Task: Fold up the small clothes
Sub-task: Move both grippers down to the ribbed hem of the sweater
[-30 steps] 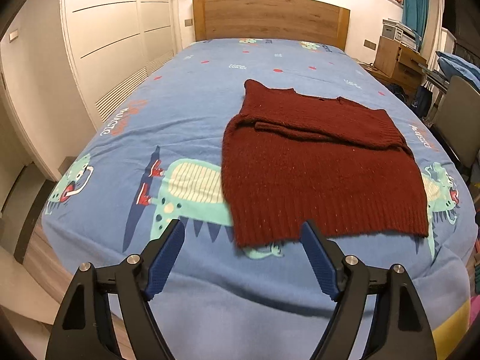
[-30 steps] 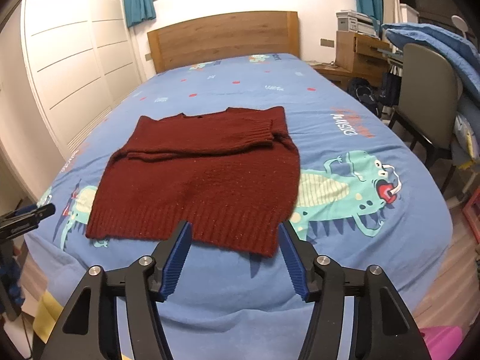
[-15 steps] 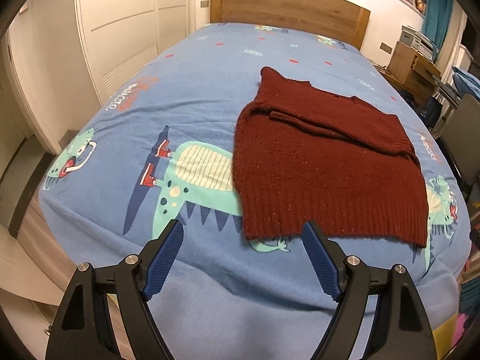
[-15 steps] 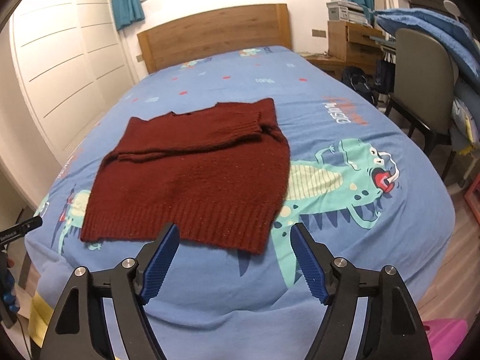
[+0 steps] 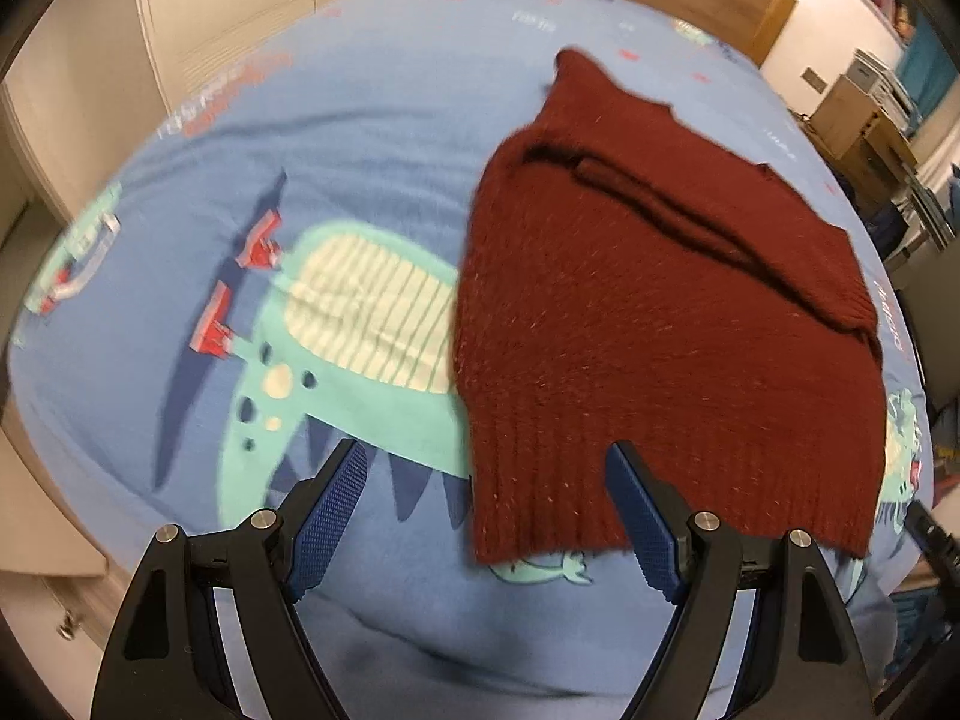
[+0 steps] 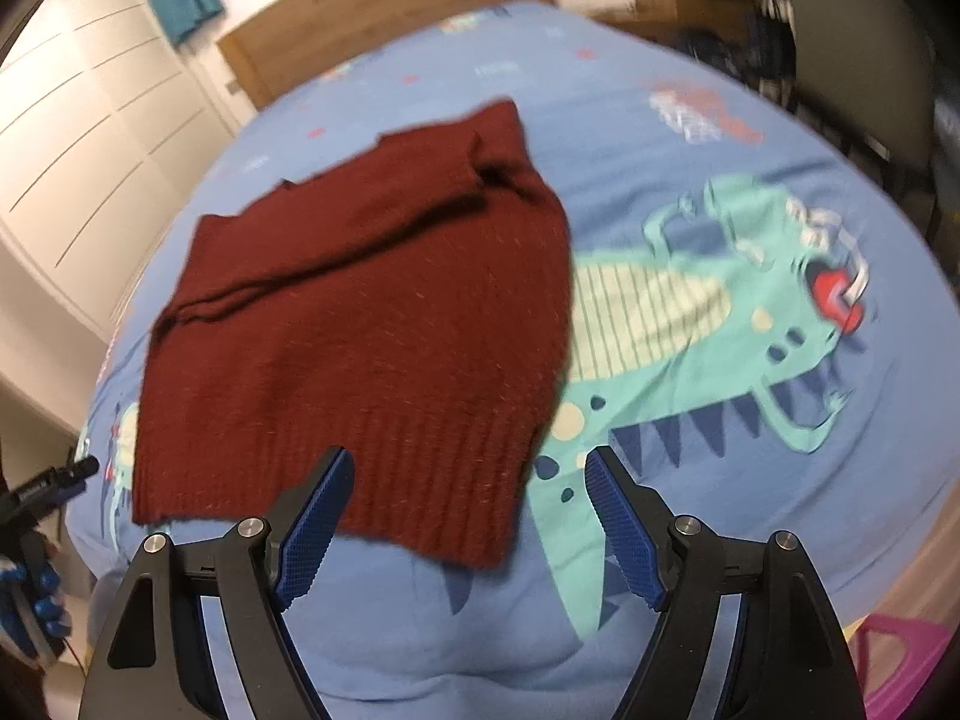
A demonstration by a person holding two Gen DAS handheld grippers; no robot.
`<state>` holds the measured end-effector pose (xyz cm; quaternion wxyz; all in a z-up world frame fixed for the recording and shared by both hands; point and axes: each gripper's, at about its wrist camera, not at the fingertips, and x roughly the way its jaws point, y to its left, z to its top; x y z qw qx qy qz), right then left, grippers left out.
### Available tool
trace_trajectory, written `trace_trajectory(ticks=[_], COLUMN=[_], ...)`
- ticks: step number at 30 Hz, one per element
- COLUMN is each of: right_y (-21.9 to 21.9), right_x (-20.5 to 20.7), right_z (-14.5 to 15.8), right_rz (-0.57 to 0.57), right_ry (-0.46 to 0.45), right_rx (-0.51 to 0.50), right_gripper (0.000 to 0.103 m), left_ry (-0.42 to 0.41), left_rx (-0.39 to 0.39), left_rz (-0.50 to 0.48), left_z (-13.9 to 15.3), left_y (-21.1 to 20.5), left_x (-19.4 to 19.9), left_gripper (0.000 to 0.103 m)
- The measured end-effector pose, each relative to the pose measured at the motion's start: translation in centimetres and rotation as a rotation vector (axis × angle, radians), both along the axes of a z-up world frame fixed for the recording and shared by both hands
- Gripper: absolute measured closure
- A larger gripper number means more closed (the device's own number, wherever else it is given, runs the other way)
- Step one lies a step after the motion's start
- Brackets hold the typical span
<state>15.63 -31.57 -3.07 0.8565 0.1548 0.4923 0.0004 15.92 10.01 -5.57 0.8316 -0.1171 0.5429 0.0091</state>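
Note:
A dark red knit sweater (image 5: 660,312) lies flat on the blue dinosaur-print bedspread (image 5: 300,180), sleeves folded across its upper part, ribbed hem nearest me. My left gripper (image 5: 486,468) is open and empty, just above the hem's left corner. In the right wrist view the sweater (image 6: 372,324) fills the left middle. My right gripper (image 6: 468,474) is open and empty, just above the hem's right corner. The other gripper's tip (image 6: 54,480) shows at the left edge.
A wooden headboard (image 6: 384,30) stands at the far end of the bed. White wardrobe doors (image 5: 240,6) run along the left. A chair (image 6: 852,30) and wooden furniture (image 5: 858,120) stand on the right. A pink object (image 6: 900,642) lies on the floor.
Both grippers have moved forward and down toward the sweater's hem, each now over a bottom corner. Both stay open. The sweater has not moved.

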Motion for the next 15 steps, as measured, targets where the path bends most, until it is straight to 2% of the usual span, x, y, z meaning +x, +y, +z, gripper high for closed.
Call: trace_trajectory(ticks=[6, 8, 11, 15], right_y=[-1.1, -1.2, -1.0, -0.9], right_x=[1.7, 2.2, 2.8, 3.4], right_z=[-3.9, -5.1, -6.2, -6.5], right_rz=[-0.002, 0.006, 0.019, 0.046], right_ry=[0.088, 0.114, 0.139, 0.133], right_rx=[0.106, 0.144, 0.169, 0.203], right_gripper=[0.023, 0.023, 0.022, 0.023], left_ry=[0.074, 0.092, 0.101, 0.086], left_rx=[-0.113, -0.175, -0.219, -0.283], left_rz=[0.032, 0.025, 0.011, -0.039], left_z=[-3.4, -4.3, -5.2, -4.9], left_y=[1.5, 1.8, 2.0, 1.9], left_x=[1.4, 1.5, 1.4, 1.3], left_gripper=[0.026, 0.026, 0.027, 0.027])
